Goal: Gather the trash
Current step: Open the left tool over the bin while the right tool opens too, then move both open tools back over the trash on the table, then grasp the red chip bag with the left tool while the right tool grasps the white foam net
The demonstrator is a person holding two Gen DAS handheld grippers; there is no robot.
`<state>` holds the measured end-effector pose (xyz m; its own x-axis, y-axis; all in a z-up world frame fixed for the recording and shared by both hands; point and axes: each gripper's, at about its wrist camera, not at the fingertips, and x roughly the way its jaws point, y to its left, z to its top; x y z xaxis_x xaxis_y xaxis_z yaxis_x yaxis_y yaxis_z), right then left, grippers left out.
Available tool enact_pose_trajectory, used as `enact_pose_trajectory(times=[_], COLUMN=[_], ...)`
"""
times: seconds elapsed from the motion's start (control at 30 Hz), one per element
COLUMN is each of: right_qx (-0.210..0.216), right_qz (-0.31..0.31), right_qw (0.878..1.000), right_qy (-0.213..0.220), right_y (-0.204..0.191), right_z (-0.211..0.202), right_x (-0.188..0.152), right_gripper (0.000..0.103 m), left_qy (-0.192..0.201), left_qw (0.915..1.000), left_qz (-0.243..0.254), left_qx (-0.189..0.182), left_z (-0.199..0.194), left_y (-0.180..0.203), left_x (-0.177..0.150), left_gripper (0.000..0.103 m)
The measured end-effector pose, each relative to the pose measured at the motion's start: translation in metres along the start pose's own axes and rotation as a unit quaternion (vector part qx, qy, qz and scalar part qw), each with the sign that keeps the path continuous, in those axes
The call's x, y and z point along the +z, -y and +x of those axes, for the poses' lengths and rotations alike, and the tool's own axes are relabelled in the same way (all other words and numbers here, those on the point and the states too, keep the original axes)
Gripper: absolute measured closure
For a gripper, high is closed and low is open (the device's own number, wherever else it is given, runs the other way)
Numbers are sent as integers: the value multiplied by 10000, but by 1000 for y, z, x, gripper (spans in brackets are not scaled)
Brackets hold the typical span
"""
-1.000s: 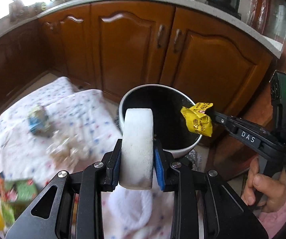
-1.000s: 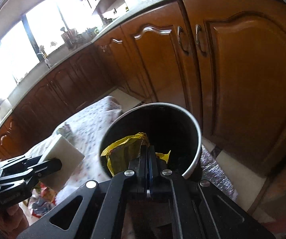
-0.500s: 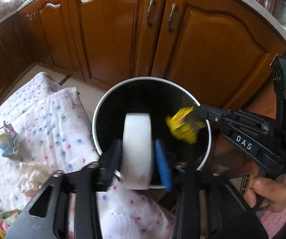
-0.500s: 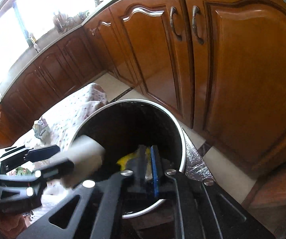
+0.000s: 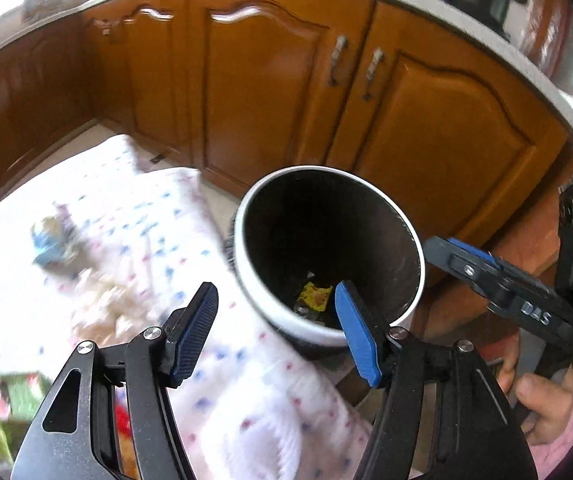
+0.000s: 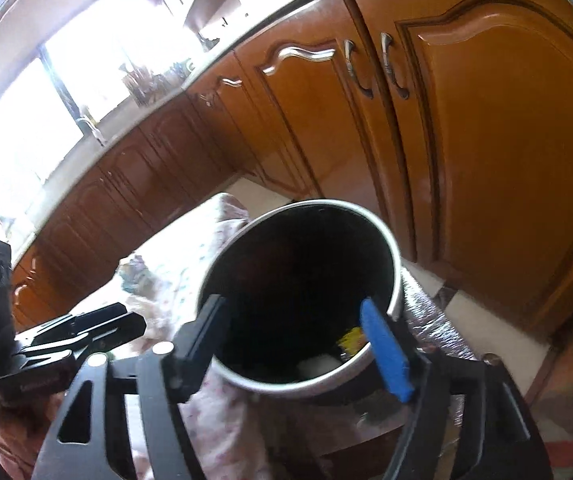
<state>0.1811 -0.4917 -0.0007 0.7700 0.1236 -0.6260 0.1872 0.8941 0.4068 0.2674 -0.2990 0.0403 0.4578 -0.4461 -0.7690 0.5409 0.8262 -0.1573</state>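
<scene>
The round bin with a white rim and dark inside stands on the floor before the cupboards. A yellow wrapper lies at its bottom. My left gripper hangs above the bin's near rim, its jaws opening with nothing between them. My right gripper reaches in from the right. In the right wrist view the bin holds the yellow wrapper and a white foam piece. The right gripper is over the near rim, jaws opening and empty. The left gripper is at the left.
A white dotted cloth left of the bin carries a crumpled blue wrapper, pale scraps and a green packet. Wooden cupboard doors stand close behind the bin. Silver foil lies beside it. A hand holds the right gripper.
Both grippers opened. The left let go of the white foam piece and the right let go of the yellow wrapper; both now lie in the bin. Both grippers drew back slightly.
</scene>
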Motion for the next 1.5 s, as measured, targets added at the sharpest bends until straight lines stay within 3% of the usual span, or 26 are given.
enact_pose_trajectory(times=[0.33, 0.63, 0.8, 1.5], right_qx=[292, 408, 436, 513], right_qz=[-82, -29, -15, -173], right_qw=[9995, 9992, 9990, 9969], right_qy=[96, -35, -48, -567], right_y=[-44, -68, -79, -110], right_z=[-16, -16, -17, 31], right_x=[-40, -68, -84, -99], right_gripper=[22, 22, 15, 17], left_qy=[612, 660, 692, 148], left_qw=[9958, 9930, 9921, 9924], left_qz=[-538, -772, -833, -1032], left_qx=[414, 600, 636, 656], left_z=[-70, -93, -104, -70], left_y=[-48, -77, -89, -117], left_x=[-65, -110, -128, -127], left_gripper=[33, 30, 30, 30])
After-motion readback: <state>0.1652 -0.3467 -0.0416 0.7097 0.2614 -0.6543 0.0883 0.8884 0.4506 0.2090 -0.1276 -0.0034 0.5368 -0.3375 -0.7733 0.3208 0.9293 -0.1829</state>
